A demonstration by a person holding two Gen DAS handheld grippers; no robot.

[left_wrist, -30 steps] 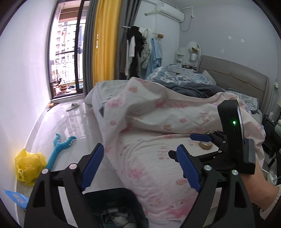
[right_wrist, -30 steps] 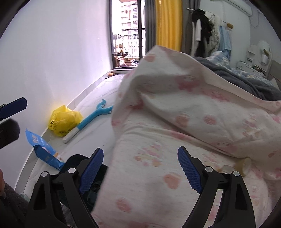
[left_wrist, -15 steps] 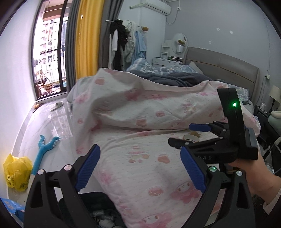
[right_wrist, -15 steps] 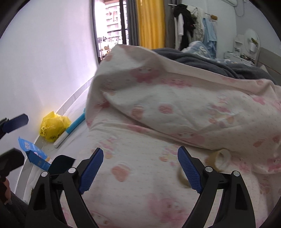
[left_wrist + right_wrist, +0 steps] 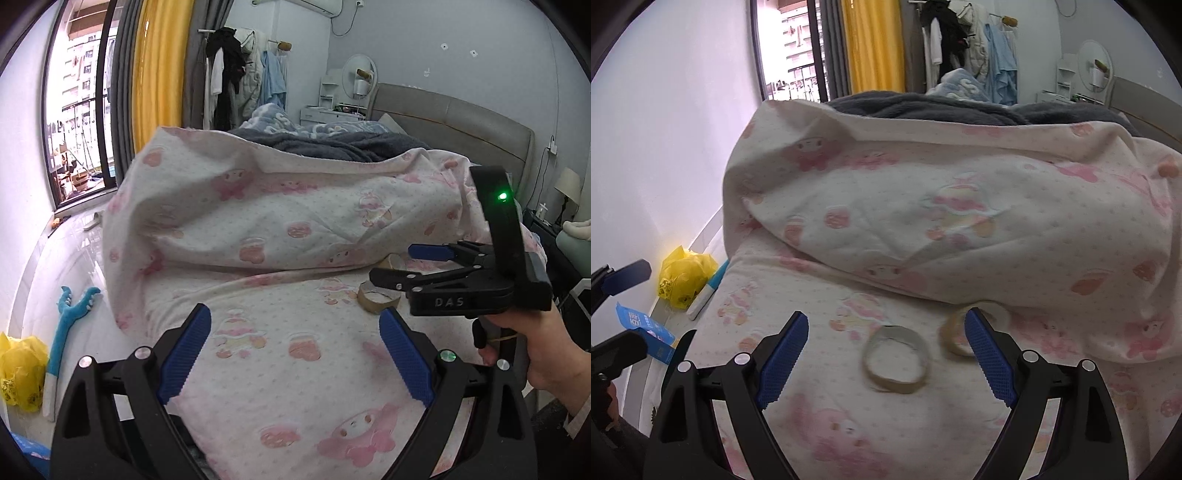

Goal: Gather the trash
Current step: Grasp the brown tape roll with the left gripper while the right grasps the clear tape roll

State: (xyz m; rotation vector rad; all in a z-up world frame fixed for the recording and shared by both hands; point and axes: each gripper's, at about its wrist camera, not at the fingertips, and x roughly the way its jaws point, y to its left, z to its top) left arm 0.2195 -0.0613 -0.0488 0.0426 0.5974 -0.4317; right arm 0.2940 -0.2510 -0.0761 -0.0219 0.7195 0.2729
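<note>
Empty tape rings lie on the pink-patterned bedsheet. The nearest ring sits just ahead of my open right gripper, between its jaws' line. A second ring lies by the right finger, and a third pokes out from under the folded quilt. In the left wrist view one ring lies under the right gripper, which hovers open above it. My left gripper is open and empty over the bed's near edge.
On the floor by the wall lie a yellow plastic bag, a blue-and-white back scratcher and a blue packet. A dark blanket lies behind the quilt. The headboard is at the far right.
Both grippers have moved up and right from the floor-side bin over the bed. The tape rings have come into the right wrist view and grown close. The bin has dropped out of view.
</note>
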